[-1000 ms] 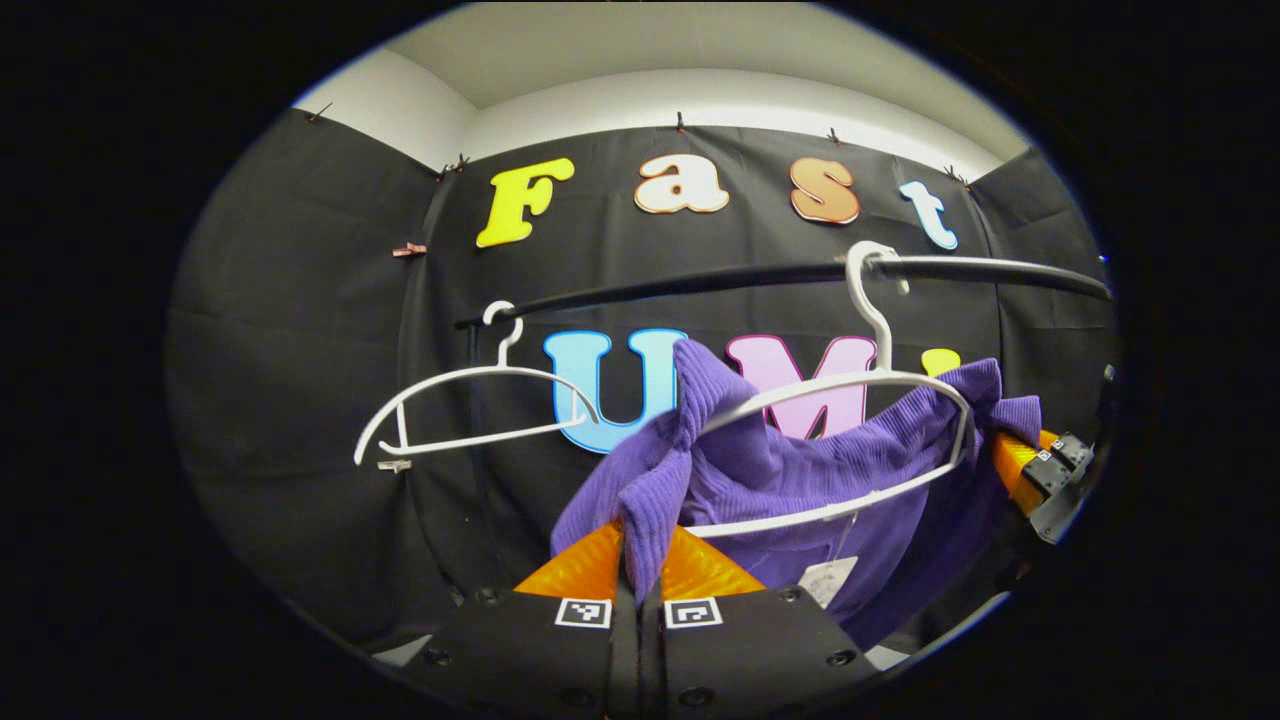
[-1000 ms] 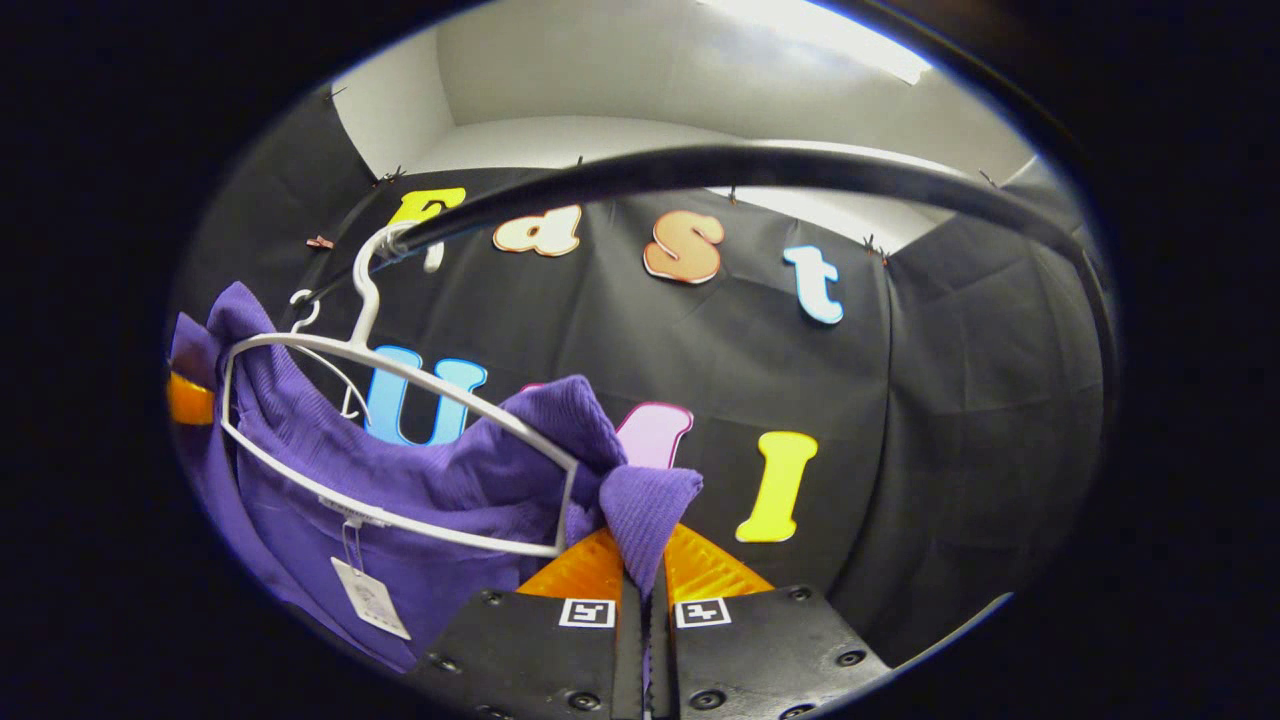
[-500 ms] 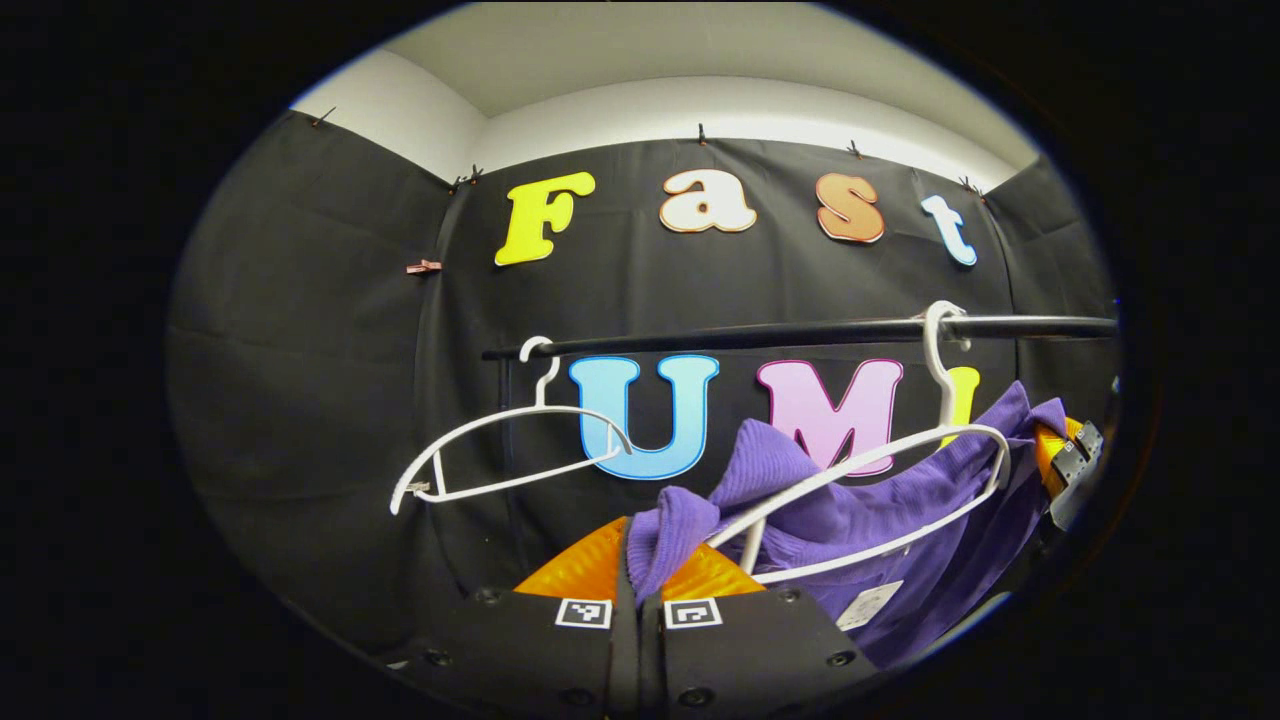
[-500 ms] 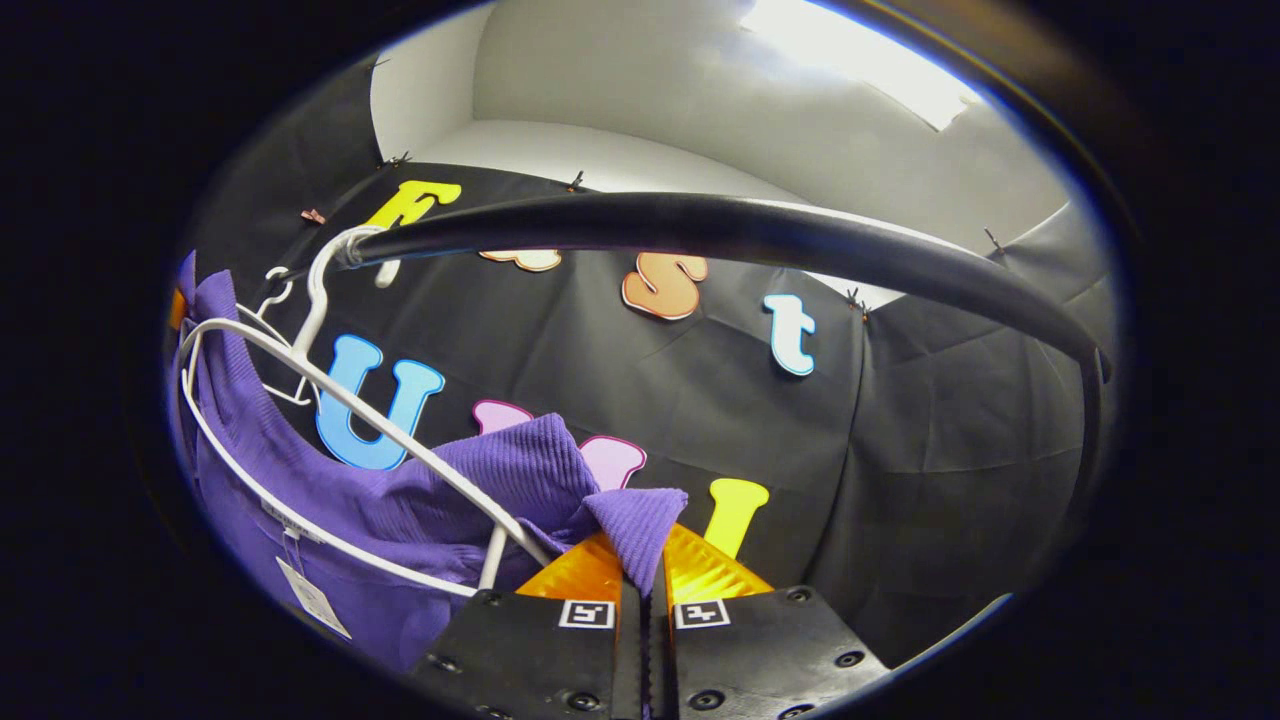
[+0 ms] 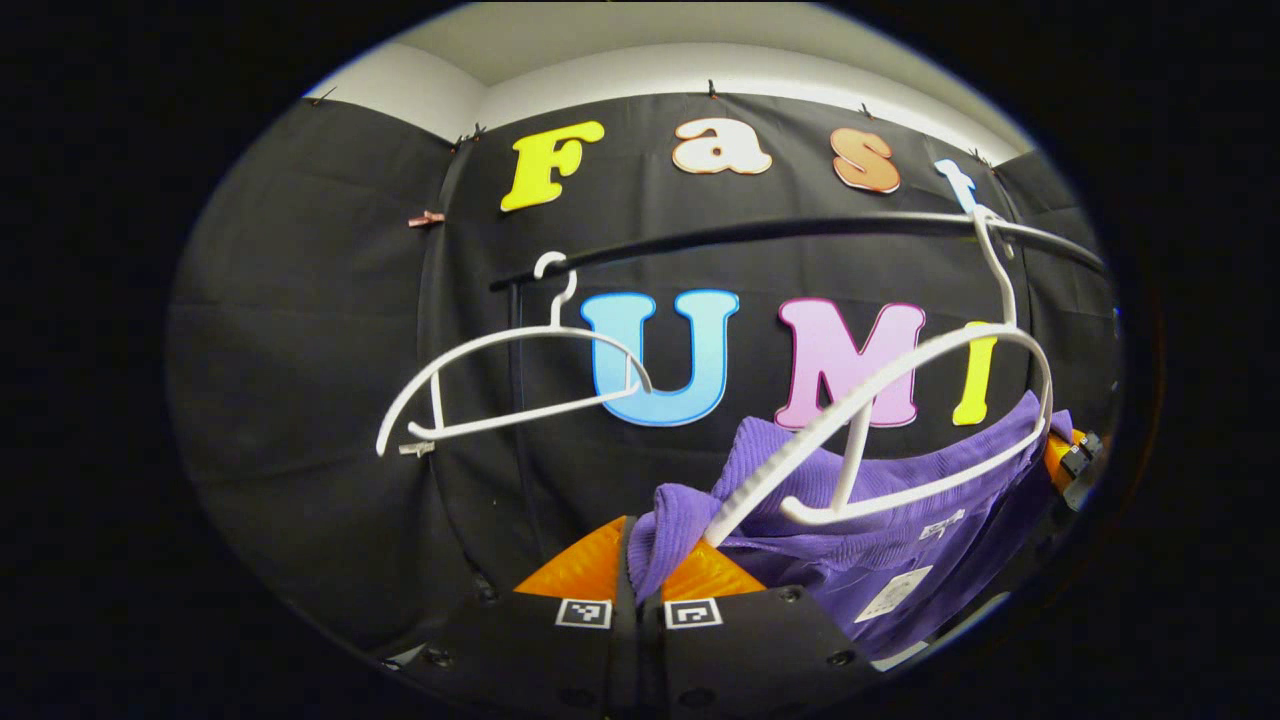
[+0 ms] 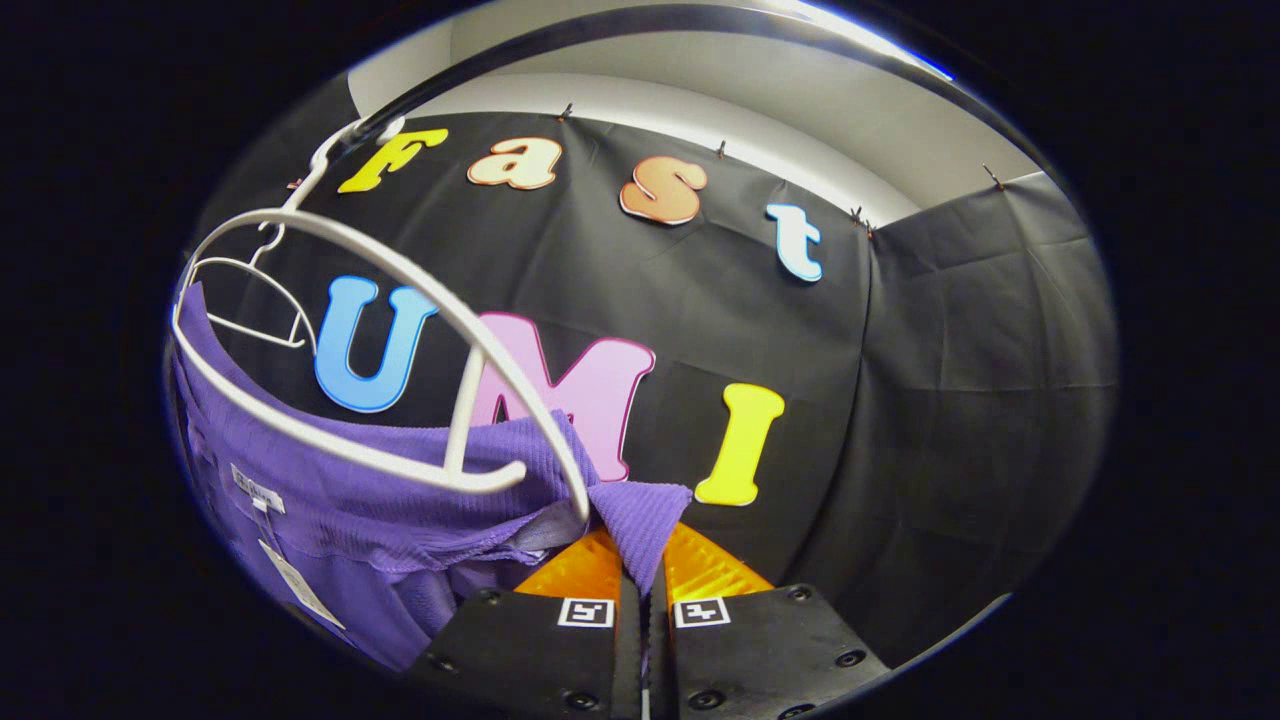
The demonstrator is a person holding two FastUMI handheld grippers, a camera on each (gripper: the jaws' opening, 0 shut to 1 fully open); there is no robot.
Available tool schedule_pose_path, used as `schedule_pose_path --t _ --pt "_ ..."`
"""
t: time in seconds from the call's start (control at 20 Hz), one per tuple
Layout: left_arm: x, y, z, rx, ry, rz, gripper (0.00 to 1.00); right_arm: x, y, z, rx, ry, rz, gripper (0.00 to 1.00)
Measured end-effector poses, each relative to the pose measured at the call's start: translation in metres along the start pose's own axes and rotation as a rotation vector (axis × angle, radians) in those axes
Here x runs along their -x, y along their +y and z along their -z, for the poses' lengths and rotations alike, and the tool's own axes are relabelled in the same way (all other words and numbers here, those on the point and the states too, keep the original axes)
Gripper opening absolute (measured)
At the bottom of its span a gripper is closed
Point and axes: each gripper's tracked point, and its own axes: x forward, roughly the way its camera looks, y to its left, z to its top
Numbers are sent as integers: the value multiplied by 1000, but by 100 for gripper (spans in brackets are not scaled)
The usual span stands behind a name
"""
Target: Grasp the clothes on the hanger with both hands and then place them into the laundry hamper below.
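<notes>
Black rail (image 5: 760, 232) runs across the booth up high; in right gripper view it arcs overhead (image 6: 620, 20). Purple knit garment (image 5: 880, 510) sags below the near white hanger (image 5: 900, 400), stretched betw. both grippers, w/ its shoulders off the hanger's ends & collar edge still across the lower bar; paper tag (image 5: 895, 592) dangles inside it. In right gripper view the garment (image 6: 330, 500) hangs at left under the same hanger (image 6: 400, 300), tag (image 6: 300, 585) near its low edge. Hanger's hook sits on the rail, hanger tilted. 2nd white hanger (image 5: 515, 385), bare, hangs farther left on the rail. Left gripper (image 5: 640, 560): jaws closed tight, a fold of the purple knit pinched betw. both fingers. Right gripper (image 6: 642, 562): same, jaws pressed together on a purple fold; it also shows at far right in left gripper view (image 5: 1070, 455), at the garment's other end. Hamper not seen.
</notes>
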Motion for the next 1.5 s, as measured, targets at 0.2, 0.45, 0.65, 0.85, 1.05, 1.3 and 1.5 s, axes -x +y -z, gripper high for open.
schedule_pose_path --t 0.2,0.45,0.65,0.85,1.05,1.3,1.5 --pt "11 -1 38 1 53 -6 5 28 26 24 -22 35 -52 7" --pt "30 -30 68 -26 93 74 5 78 77 21 -68 41 -182 7" --pt "47 -69 73 -18 119 175 5 109 111 5 -106 45 -267 7" --pt "72 -106 52 21 89 285 5 134 126 -29 -140 12 -330 7" --pt "82 -122 65 27 118 348 5 153 138 -20 -158 57 -392 7" --pt "82 -134 136 3 241 402 5 171 158 62 -137 226 -465 7" --pt "78 -136 208 -20 379 401 5 182 171 142 -117 398 -490 7"
